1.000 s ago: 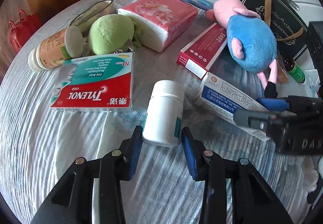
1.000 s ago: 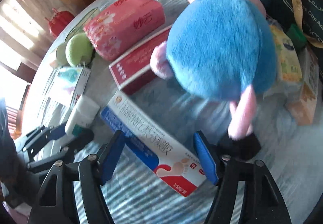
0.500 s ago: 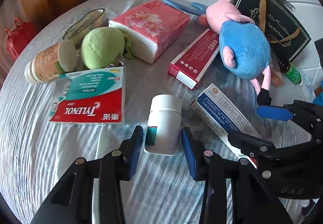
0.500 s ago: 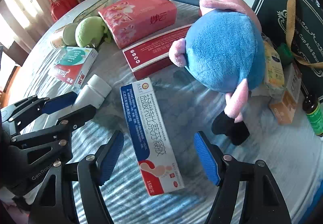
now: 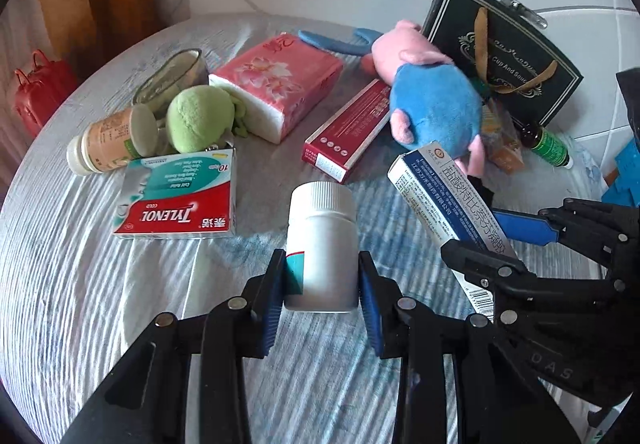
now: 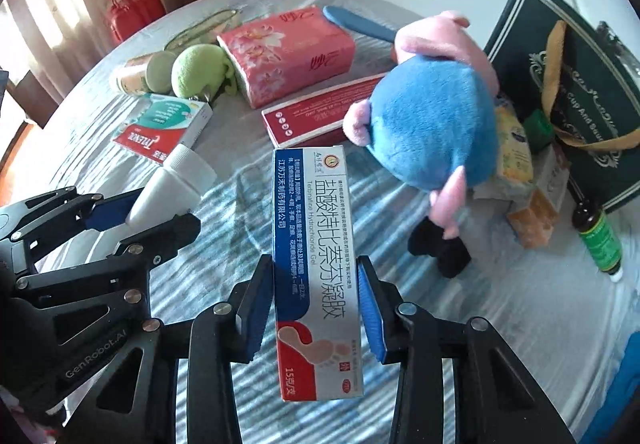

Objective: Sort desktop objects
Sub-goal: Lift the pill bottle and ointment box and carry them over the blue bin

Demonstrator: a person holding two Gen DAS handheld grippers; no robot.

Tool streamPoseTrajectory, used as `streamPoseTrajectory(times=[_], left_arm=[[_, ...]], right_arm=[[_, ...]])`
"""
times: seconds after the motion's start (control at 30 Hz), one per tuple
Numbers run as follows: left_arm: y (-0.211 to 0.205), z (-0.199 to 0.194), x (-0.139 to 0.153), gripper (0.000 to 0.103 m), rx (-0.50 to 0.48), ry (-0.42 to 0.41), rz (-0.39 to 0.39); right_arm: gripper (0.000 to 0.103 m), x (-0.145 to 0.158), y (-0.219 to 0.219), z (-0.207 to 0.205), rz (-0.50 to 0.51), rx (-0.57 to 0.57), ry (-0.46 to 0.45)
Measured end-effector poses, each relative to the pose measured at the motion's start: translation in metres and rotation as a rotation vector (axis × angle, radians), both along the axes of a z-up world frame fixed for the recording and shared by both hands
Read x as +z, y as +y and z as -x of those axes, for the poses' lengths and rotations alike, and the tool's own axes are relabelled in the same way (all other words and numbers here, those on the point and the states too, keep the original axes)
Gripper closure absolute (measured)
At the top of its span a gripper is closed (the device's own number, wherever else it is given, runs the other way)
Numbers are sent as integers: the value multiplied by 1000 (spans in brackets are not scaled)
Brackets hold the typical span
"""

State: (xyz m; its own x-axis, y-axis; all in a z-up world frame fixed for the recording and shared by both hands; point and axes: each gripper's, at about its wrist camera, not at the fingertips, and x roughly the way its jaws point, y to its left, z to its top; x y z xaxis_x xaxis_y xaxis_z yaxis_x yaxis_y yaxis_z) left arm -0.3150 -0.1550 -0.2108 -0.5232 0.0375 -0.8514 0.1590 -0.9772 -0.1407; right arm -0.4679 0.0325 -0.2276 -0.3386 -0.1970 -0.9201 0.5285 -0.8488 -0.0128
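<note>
The left gripper (image 5: pixel 322 300) pinches the white pill bottle (image 5: pixel 321 244) low on its body, just in front of the Tylenol box (image 5: pixel 176 200), and the right gripper (image 6: pixel 316 304), whose jaws have just been closing, now clamps the long gel carton (image 6: pixel 316 264) to the right of that box. The smooth round bottle could turn or slip out between the pads. The carton, held near one end, may tilt and knock the blue plush toy (image 6: pixel 432 128) behind it.
</note>
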Motion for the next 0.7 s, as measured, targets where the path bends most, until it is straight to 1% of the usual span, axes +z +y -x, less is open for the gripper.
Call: streamPoseTrajectory(times=[0.07,0.17,0.3,0.43,0.53,0.7], left_arm=[[9,-7,20,69,-15,33,3],[30,-15,47,69,-40,88,18],[47,-47,91,69,-81,166,35],[77,-75,128,69,-135,240,54],[107,-89,150,69,-192,292,66],[163,-107,181,69,-299,360,74]], right_arm=[[64,20,10,-11,10,-13,35],[64,44,7,-34,21,-40,96],[64,80,21,-74,39,-90,188],[64,117,45,-114,47,-138,283],[64,146,69,-141,54,-186,351],[64,185,114,-178,48,-286,453]])
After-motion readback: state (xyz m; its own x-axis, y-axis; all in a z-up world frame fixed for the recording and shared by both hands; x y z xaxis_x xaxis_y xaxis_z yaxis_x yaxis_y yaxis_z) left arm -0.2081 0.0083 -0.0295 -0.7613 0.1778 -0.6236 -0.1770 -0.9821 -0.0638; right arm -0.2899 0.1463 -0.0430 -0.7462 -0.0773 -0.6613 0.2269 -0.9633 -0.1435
